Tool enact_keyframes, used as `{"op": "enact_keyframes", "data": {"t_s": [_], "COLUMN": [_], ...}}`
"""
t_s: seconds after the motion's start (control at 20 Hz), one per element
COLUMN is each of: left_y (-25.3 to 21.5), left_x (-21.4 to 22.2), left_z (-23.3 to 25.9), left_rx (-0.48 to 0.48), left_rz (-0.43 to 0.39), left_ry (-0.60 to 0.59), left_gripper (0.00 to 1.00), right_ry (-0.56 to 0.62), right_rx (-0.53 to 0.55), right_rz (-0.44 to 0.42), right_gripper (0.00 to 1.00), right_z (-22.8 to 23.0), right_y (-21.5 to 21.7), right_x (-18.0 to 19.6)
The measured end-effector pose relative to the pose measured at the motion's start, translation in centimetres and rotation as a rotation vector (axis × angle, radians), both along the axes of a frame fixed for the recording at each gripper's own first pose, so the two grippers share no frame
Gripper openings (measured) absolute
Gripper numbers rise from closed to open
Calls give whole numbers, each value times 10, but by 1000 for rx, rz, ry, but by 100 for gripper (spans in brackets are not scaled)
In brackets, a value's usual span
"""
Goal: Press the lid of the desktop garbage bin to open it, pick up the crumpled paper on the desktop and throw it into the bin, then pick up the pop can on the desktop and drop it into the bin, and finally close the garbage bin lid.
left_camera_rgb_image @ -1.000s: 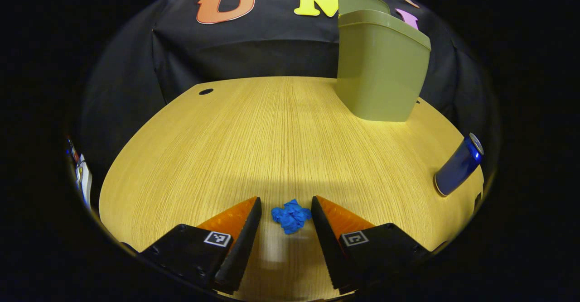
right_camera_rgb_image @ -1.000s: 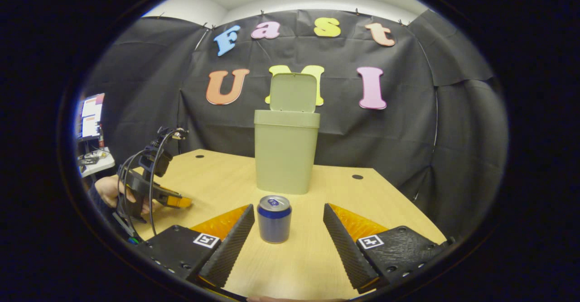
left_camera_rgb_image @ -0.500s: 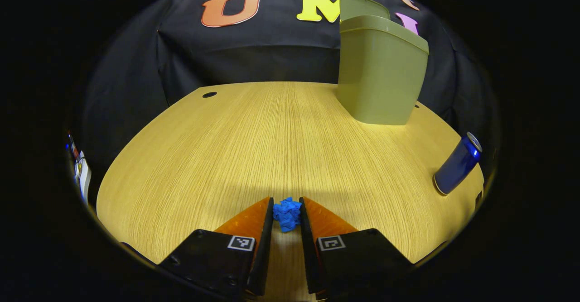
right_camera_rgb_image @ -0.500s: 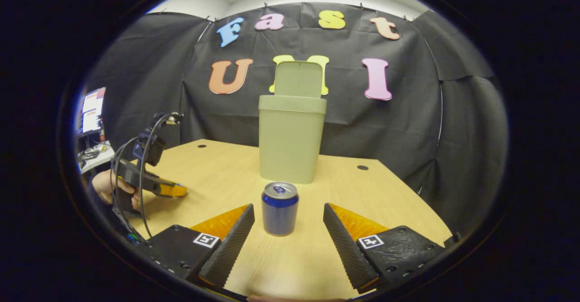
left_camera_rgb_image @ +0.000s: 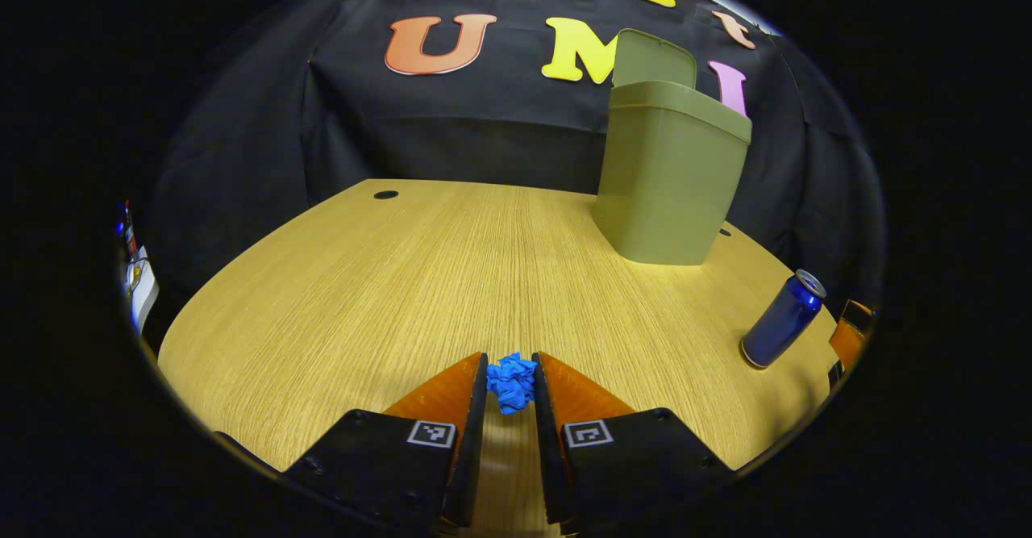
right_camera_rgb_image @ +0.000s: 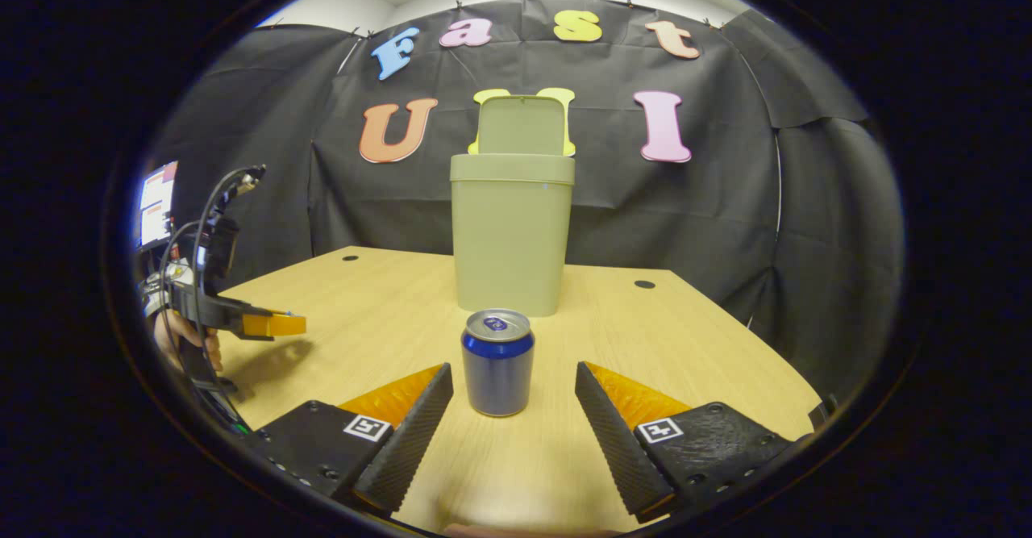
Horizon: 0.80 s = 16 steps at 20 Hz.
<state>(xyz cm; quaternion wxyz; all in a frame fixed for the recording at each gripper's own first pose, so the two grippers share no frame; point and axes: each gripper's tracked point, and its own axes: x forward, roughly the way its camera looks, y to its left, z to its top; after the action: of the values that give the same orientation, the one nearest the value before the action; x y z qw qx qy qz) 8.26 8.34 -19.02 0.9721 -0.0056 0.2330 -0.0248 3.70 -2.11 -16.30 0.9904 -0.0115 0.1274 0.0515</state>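
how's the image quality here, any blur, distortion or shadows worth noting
Left gripper view: sharp, but the fisheye bows the table edge and leans the bin and can. Right gripper view: also sharp, a soft shadow lies on the table under the left gripper.
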Motion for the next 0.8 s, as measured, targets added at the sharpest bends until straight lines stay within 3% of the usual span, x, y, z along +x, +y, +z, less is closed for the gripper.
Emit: {"op": "enact_keyframes", "data": {"t_s": [0.4,0.6,0.8], "left_y": [-2,-17,-22], "left_x": [-25,-30,-32], "left_z": [55,62,57], "left_rx": [14,22,44], "left_rz": [4,-31,-65], "left_ry": [-159,-182,-171], "left_gripper": [35,35,35], "right_ry": [9,82,141], "right_rx": [-24,18,-10], "right_rz": [-59,-75,-110], "right_gripper": [95,99,95], "right_z": [-22,-40,-57], "right_y": [14,18,13], "right_x": [41,61,78]}}
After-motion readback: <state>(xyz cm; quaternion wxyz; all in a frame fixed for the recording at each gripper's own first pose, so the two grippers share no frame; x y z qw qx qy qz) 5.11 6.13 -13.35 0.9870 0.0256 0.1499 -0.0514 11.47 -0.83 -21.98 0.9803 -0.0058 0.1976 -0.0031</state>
